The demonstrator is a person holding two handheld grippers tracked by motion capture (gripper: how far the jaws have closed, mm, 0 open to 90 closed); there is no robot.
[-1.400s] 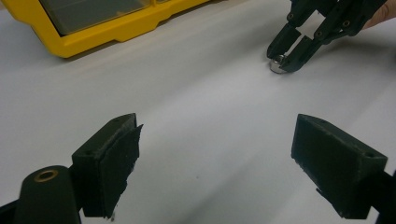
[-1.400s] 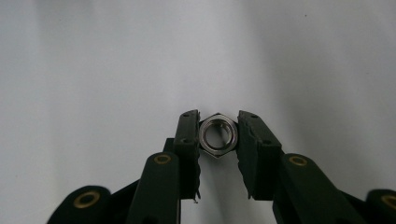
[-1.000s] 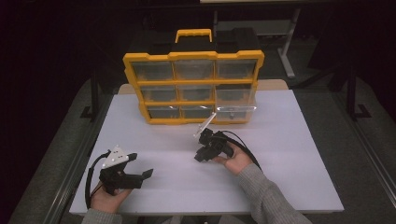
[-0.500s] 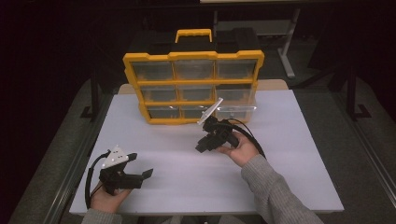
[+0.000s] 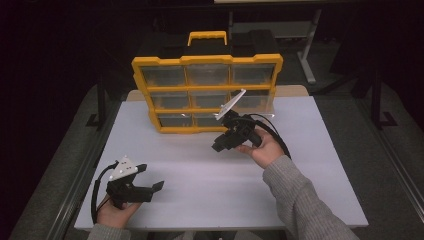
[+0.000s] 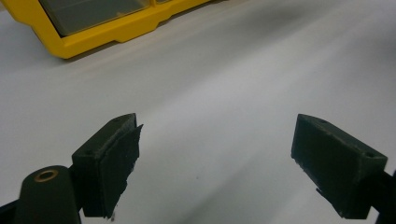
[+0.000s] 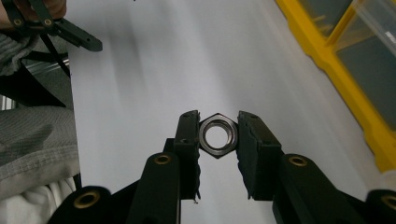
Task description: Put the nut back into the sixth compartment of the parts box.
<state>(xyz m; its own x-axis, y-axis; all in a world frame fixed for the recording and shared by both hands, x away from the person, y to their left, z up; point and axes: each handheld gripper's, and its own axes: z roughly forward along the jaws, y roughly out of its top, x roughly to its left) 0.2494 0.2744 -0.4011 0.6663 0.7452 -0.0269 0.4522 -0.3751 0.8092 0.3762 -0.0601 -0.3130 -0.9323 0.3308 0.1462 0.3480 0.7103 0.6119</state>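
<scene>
My right gripper [image 7: 218,140] clamped a steel hex nut [image 7: 217,136] above the white table [image 5: 200,165], near the yellow organizer [image 5: 206,95]; my left gripper [image 6: 217,158] stood open, empty.

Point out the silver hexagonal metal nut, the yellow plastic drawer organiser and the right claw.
Silver hexagonal metal nut [image 7: 217,136], right gripper view, on its lower rim.
Yellow plastic drawer organiser [image 5: 207,60], high view, on its yellow top frame.
Right claw [image 5: 218,146], high view, midway between its fingertips.
</scene>
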